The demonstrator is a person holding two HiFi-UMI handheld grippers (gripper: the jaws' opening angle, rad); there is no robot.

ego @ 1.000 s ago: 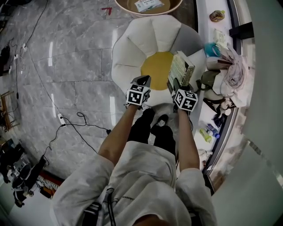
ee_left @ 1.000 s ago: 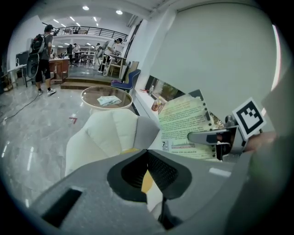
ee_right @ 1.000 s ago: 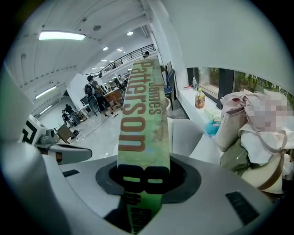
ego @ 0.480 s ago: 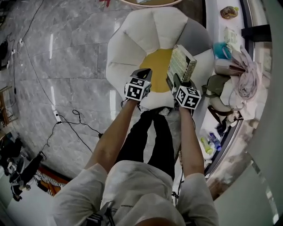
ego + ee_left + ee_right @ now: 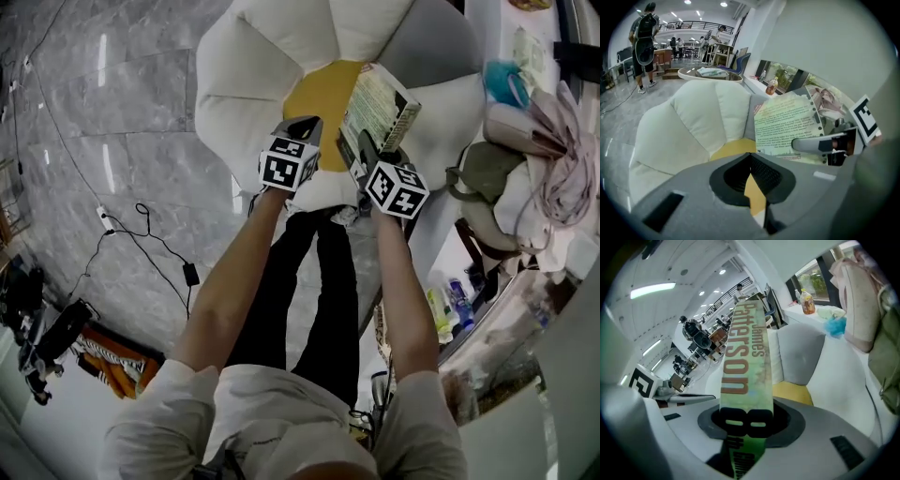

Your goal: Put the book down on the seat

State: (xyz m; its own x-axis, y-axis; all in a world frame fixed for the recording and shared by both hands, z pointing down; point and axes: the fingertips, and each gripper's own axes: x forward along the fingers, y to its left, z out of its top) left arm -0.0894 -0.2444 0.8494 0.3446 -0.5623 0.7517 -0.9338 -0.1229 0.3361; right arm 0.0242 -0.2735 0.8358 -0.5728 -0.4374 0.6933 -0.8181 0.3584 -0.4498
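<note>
The seat (image 5: 253,56) is a flower-shaped cushion chair with white petals and a yellow centre (image 5: 323,98). A green paperback book (image 5: 380,108) hangs tilted over the right side of that centre, and my right gripper (image 5: 361,155) is shut on its lower end. In the right gripper view the book's spine (image 5: 743,376) runs up from between the jaws of the right gripper (image 5: 743,420). My left gripper (image 5: 305,127) hovers just left of the book, over the front petal, shut with nothing in it. In the left gripper view its jaws meet at the left gripper (image 5: 751,157) tip, with the book (image 5: 785,124) to the right.
A ledge at the right carries bags and crumpled cloth (image 5: 530,141). Cables (image 5: 141,244) trail across the marble floor on the left. The person's legs (image 5: 319,281) stand right at the seat's front. A round table (image 5: 710,72) and people stand beyond the seat.
Both grippers and the book have moved forward, further over the seat. The person has stepped closer, so the seat fills more of the head view.
</note>
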